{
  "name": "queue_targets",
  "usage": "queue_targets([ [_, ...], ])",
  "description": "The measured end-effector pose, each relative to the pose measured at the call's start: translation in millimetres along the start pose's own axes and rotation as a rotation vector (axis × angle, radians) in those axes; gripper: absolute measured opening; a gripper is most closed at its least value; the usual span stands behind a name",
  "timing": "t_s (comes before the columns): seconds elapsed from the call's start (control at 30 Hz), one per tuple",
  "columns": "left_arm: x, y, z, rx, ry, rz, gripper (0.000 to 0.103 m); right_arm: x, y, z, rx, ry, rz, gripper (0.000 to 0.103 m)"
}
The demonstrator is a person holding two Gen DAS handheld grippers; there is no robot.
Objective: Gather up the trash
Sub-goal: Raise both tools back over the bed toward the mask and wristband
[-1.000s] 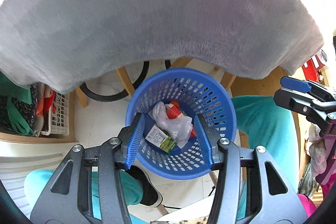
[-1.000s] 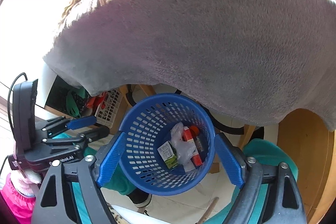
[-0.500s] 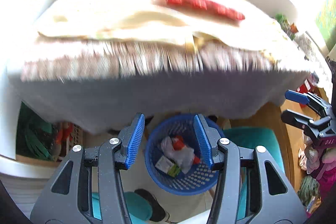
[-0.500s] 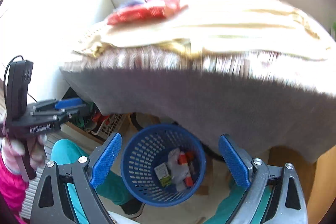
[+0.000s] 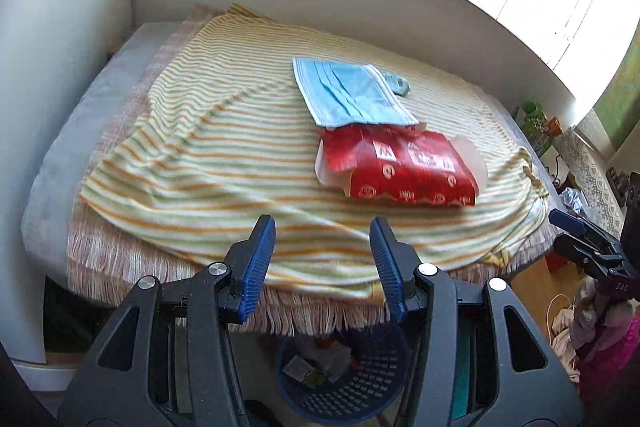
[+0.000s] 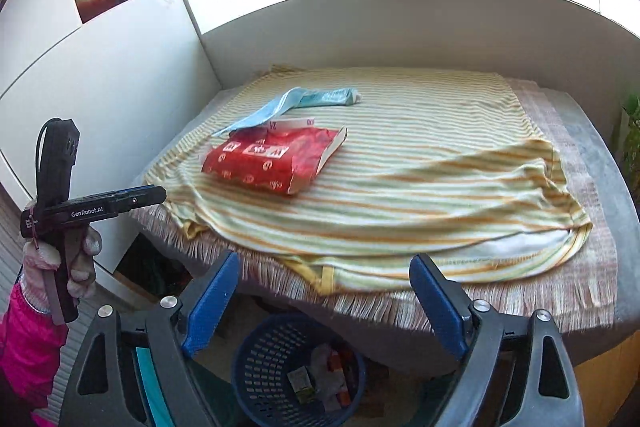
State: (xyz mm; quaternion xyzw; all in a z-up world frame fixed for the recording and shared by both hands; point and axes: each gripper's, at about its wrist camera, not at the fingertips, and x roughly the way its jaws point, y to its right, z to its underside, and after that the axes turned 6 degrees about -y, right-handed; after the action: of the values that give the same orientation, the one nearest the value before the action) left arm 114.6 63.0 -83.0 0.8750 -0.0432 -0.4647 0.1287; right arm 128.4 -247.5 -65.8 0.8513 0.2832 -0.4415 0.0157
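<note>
Both tools, left (image 5: 322,267) and right (image 6: 324,297), stood wide and empty at frame bottom, aimed toward red wrapper (image 5: 404,169) and mask (image 5: 348,95), presumably next pickups.

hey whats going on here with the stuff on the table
A person is collecting trash with two handheld tools. Both the left tool and right tool are open and empty, facing the table. A red packet and a blue face mask lie on the striped cloth. The blue basket below already holds some trash.
</note>
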Motion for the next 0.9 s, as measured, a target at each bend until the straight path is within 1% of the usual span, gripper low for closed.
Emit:
queue_targets([
  [0.1,2.6,-7.0,-22.1,-0.027,-0.002,0.025,0.050,2.5,3.8,-19.3,-0.002,0.015,-0.008,0.087],
  [0.17,7.0,-11.1,-34.2,-0.038,-0.005,0.036,0.050,5.8,6.0,-31.4,-0.005,0.023,-0.008,0.082],
  [0.2,9.6,-13.0,-40.8,-0.042,-0.009,0.042,0.050,8.2,7.1,-38.1,-0.004,0.022,-0.013,0.081],
  [0.33,22.9,-20.0,-65.0,-0.066,-0.032,0.062,0.050,15.5,12.2,-63.5,0.012,0.021,-0.050,0.078],
  [0.43,35.2,-22.5,-79.1,-0.075,-0.049,0.062,0.050,29.5,14.3,-81.3,0.022,-0.003,-0.072,0.073],
  [0.57,52.1,-31.8,-91.4,-0.124,-0.085,0.098,0.050,50.7,13.3,-101.1,0.017,-0.045,-0.083,0.064],
  [0.63,60.9,-35.6,-98.3,-0.145,-0.100,0.108,0.050,62.7,12.9,-109.3,0.022,-0.068,-0.094,0.064],
  [0.77,76.2,-38.9,-109.4,-0.155,-0.123,0.109,0.050,85.2,12.7,-119.8,0.038,-0.112,-0.126,0.054],
  [0.9,89.7,-41.3,-117.7,-0.174,-0.145,0.131,0.050,103.9,9.6,-127.8,0.048,-0.136,-0.135,0.052],
])
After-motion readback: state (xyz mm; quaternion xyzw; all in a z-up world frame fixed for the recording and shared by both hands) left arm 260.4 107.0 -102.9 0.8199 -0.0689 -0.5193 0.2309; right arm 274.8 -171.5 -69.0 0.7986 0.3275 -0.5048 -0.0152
